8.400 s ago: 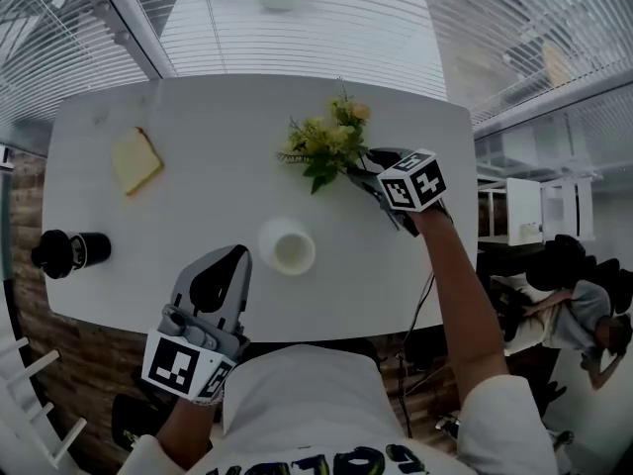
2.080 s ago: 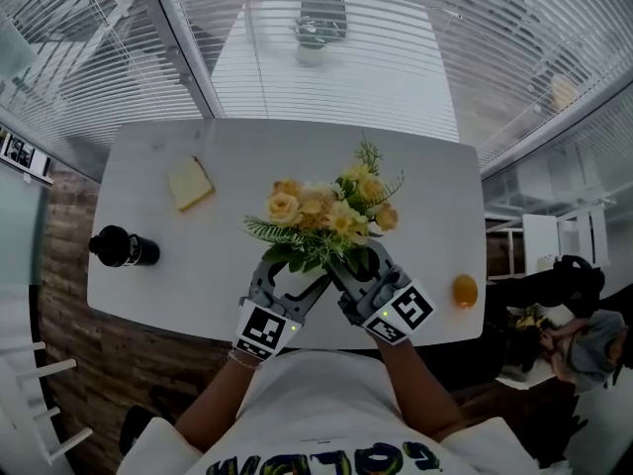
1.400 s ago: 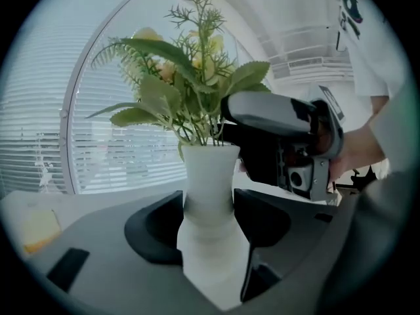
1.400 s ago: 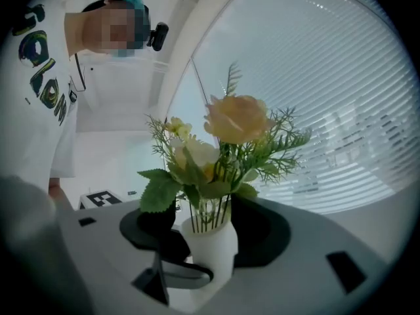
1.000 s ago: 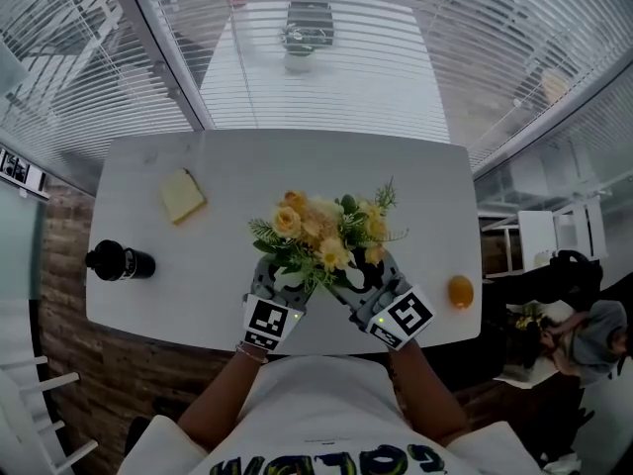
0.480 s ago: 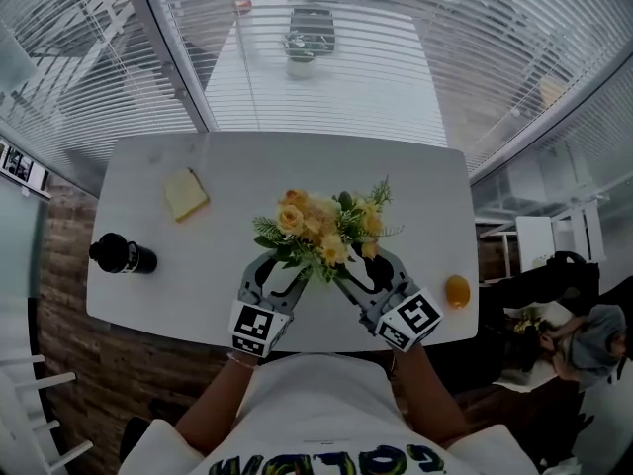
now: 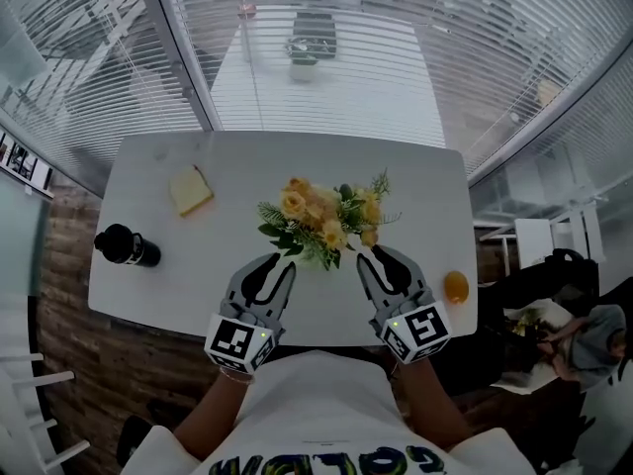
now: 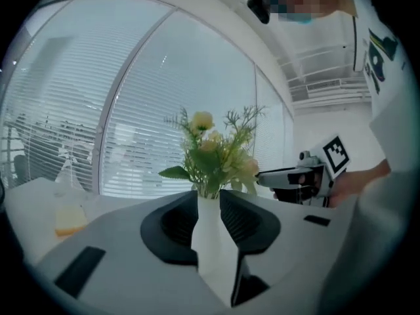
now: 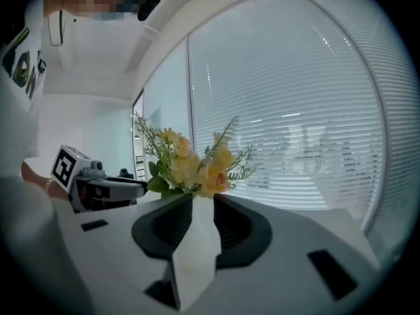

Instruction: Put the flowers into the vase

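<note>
Your left claw (image 7: 265,268) and right claw (image 7: 381,262): matt grey plastic, black ribbed pads (image 8: 178,225). Your table (image 7: 198,255): smooth white, slight sheen. Bottle (image 7: 127,246): matt black. Floor (image 7: 59,295): wood-look planks.

White short-sleeved T-shirt, yellow-green lettering with dark outline across chest. Left gripper (image 7: 269,265), right gripper (image 7: 380,258): grey shells, black ribbed inner pads, white cube with black square marker, small green light. Jaws just been closing, gripping nothing.
</note>
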`<act>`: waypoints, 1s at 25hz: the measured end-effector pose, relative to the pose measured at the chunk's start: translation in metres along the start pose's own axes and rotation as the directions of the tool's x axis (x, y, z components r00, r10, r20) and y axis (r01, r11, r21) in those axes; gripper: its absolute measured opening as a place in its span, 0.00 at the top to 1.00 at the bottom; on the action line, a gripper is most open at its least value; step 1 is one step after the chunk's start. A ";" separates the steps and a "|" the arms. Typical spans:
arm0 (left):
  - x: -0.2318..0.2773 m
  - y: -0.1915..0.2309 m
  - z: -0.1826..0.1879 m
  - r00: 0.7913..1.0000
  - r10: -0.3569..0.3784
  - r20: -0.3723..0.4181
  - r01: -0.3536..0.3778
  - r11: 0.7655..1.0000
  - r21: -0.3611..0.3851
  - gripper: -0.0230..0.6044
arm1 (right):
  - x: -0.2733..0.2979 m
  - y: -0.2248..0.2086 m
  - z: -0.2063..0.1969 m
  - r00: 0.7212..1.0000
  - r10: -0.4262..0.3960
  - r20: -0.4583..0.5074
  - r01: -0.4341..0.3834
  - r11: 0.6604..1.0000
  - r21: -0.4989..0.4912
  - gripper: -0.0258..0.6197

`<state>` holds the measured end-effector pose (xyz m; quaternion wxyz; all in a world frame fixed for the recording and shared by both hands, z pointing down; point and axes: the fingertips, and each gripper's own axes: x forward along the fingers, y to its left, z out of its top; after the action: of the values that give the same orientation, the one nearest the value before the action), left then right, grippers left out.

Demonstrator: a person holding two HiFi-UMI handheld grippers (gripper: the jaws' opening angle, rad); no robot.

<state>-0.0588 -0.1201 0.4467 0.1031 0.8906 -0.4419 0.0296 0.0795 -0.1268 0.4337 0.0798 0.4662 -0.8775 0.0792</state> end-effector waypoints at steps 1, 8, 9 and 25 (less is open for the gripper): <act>-0.004 -0.001 0.007 1.000 0.008 0.014 -0.008 1.000 -0.005 0.79 | -0.005 0.001 0.005 1.000 -0.014 0.003 0.014 1.000 -0.007 0.80; -0.027 -0.013 0.047 0.996 0.024 0.086 -0.022 1.000 -0.020 0.85 | -0.034 0.014 0.041 0.998 -0.036 0.043 0.037 0.999 -0.021 0.86; -0.029 -0.015 0.051 0.996 0.023 0.091 -0.021 0.999 -0.024 0.85 | -0.038 0.016 0.046 0.998 -0.036 0.048 0.036 0.999 -0.019 0.86; -0.050 -0.037 0.092 0.991 0.017 0.129 -0.010 0.999 -0.054 0.86 | -0.064 0.041 0.084 0.998 -0.058 0.034 0.059 0.997 -0.049 0.88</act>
<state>-0.0636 -0.0789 0.3435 0.0974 0.8846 -0.4543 -0.0394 0.0754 -0.0706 0.3357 0.0792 0.4908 -0.8664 0.0473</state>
